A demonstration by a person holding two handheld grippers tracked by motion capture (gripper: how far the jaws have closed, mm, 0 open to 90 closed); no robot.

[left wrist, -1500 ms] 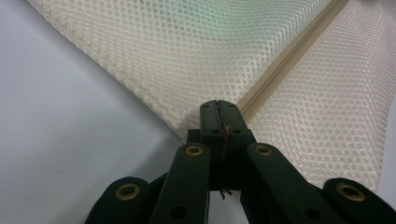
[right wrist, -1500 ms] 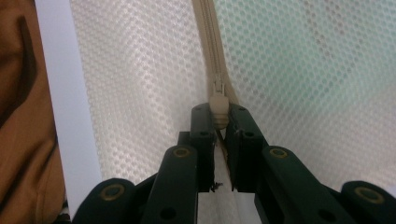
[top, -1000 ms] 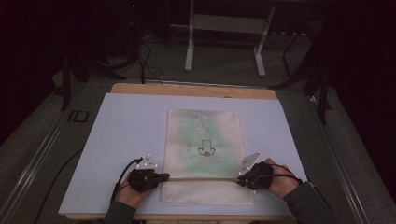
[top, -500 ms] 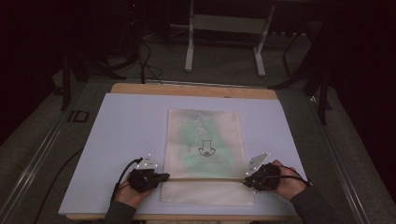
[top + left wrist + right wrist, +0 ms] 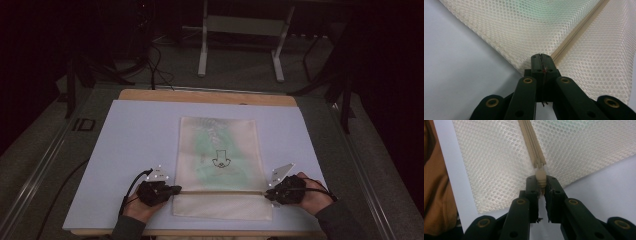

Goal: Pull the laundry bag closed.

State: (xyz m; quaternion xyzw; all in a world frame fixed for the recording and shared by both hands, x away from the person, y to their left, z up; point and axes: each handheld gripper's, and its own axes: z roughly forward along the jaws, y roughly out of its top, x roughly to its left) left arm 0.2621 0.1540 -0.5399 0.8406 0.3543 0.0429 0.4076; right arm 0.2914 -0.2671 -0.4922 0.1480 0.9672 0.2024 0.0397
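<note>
You had the L gripper [image 5: 541, 62] clamped on the bag [image 5: 220, 150] edge, R gripper [image 5: 541, 185] pinching the zip pull [image 5: 540, 177], so next prob needed a steady tug w/ L anchoring.

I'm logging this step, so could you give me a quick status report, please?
Left gripper shut on mesh bag edge at zipper end. Right gripper shut on zipper pull. Zipper closed. Nothing in the way.

A white sheet [image 5: 135, 145] covers the wooden table [image 5: 200, 96] (metal frame legs [image 5: 202, 45] stand behind).
</note>
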